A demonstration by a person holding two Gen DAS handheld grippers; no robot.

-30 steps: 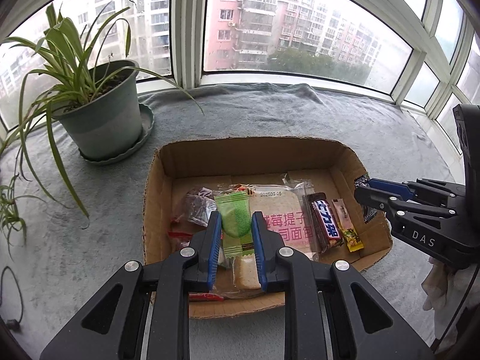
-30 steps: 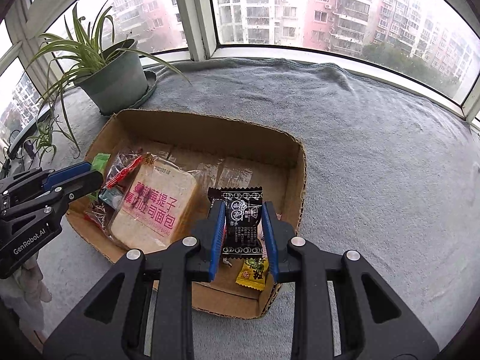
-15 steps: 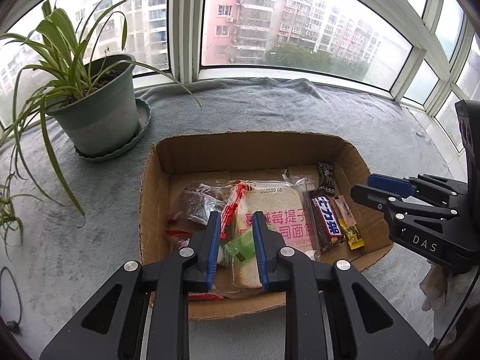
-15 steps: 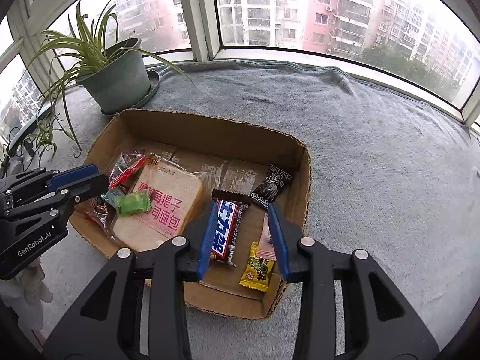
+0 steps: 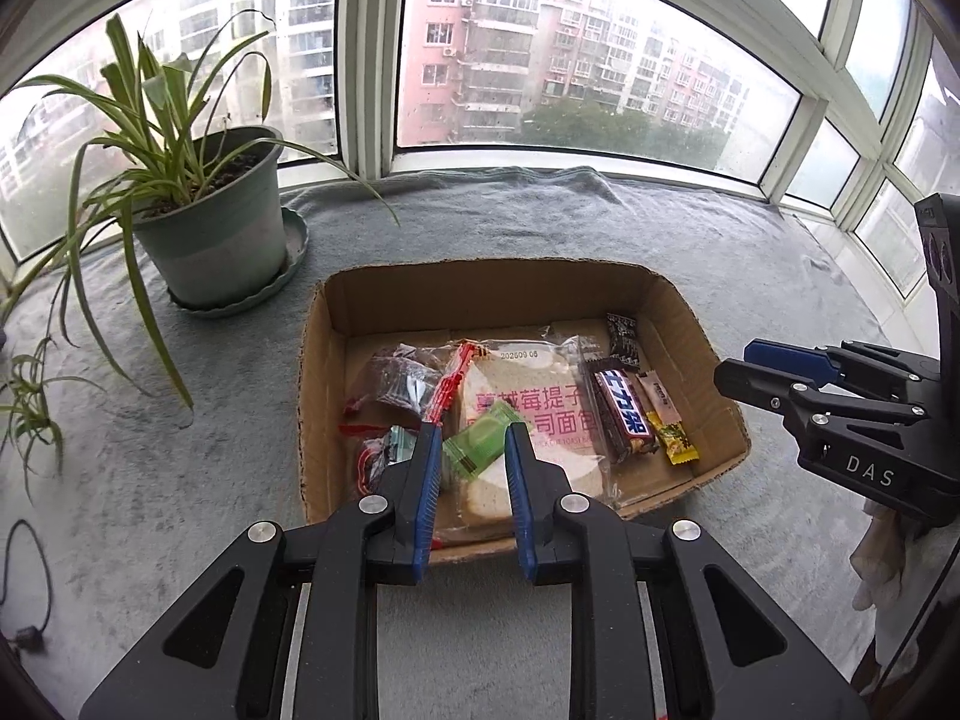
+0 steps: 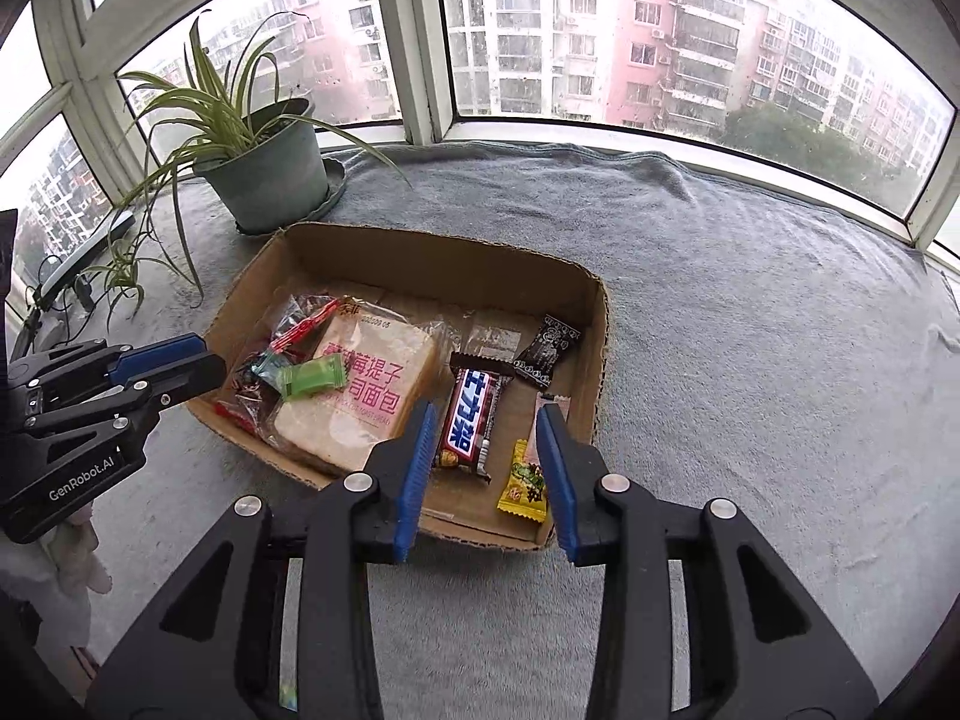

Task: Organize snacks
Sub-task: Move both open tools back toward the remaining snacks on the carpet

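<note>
Green wrapped candy [image 5: 483,440] sits clamped between the left gripper [image 5: 474,456] pads, over the cardboard box [image 5: 678,306]: light, crinkly, slippery, so grip mid-body. Right gripper [image 6: 487,441] jaws stand apart, nothing between them, chocolate bar [image 6: 471,417] lying just beyond.

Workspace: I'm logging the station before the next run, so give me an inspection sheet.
Surface: grey blanket.
Job's things: box holds bread with green packet on it, chocolate bar, yellow candy, black packet.
Clutter: potted plant beside the box.
Grippers: left gripper shut, green packet just past its tips; right gripper open, jaws just opened, gripping nothing.
Cables: cable, far left.
Surroundings: windows, apartment blocks outside.
</note>
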